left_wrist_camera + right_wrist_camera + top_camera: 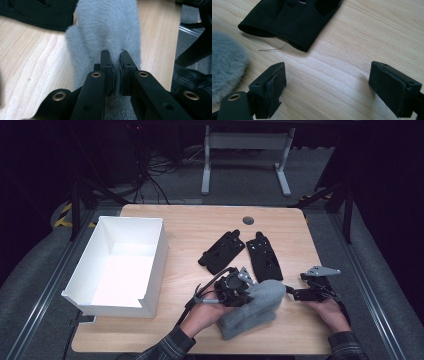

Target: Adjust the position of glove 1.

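A fluffy grey mitten point(252, 307) lies on the wooden table point(190, 232) near the front edge, between my two hands. My left gripper point(239, 289) is shut on it; in the left gripper view the two black pads point(107, 65) pinch a fold of the grey mitten point(107, 30). Two black gloves point(221, 251) point(263, 257) lie side by side behind the mitten. My right gripper point(292, 293) rests open just right of the mitten, with bare wood between its pads point(276, 86). The grey mitten point(225, 65) and one black glove point(289, 17) appear in the right gripper view.
A white open-topped box point(120, 265) stands at the table's left side, its front wall cut low. A round dark cable hole point(248, 220) sits near the far edge. The legs of a white table frame point(245, 155) stand on the floor beyond.
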`<action>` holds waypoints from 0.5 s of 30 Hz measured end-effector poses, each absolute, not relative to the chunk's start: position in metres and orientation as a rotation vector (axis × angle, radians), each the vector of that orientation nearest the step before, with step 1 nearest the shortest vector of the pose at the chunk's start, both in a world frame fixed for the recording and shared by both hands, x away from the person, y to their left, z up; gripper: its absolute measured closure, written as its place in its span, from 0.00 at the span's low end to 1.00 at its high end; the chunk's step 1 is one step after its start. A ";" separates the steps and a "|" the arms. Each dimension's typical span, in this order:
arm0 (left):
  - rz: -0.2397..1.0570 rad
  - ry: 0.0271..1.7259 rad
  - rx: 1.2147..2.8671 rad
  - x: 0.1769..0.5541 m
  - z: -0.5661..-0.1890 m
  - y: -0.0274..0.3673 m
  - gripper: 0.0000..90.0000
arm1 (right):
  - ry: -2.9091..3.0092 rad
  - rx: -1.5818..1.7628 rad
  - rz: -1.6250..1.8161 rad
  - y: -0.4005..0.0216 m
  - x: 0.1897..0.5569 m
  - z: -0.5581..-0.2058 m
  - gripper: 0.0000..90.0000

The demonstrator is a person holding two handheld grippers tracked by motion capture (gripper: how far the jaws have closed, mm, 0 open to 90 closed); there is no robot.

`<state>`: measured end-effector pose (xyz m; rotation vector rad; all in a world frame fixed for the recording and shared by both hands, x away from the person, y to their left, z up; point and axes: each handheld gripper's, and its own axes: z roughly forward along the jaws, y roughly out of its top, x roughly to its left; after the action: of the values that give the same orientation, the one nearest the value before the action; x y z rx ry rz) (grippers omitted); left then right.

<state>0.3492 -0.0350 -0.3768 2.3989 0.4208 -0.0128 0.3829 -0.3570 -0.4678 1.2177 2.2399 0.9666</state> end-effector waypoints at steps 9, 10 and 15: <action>-0.052 0.396 2.387 0.349 -0.384 -0.034 0.80 | 2.242 1.217 0.966 -0.357 0.383 -0.468 0.16; -0.052 0.396 2.387 0.349 -0.384 -0.034 0.76 | 2.241 1.217 0.966 -0.357 0.383 -0.468 0.16; -0.069 0.448 2.317 0.361 -0.379 -0.019 0.63 | 2.241 1.217 0.966 -0.357 0.383 -0.468 0.16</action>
<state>0.3606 -0.0193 -0.3792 2.3169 0.4479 -0.0692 0.3830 -0.3570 -0.4678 1.2170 2.2412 0.9661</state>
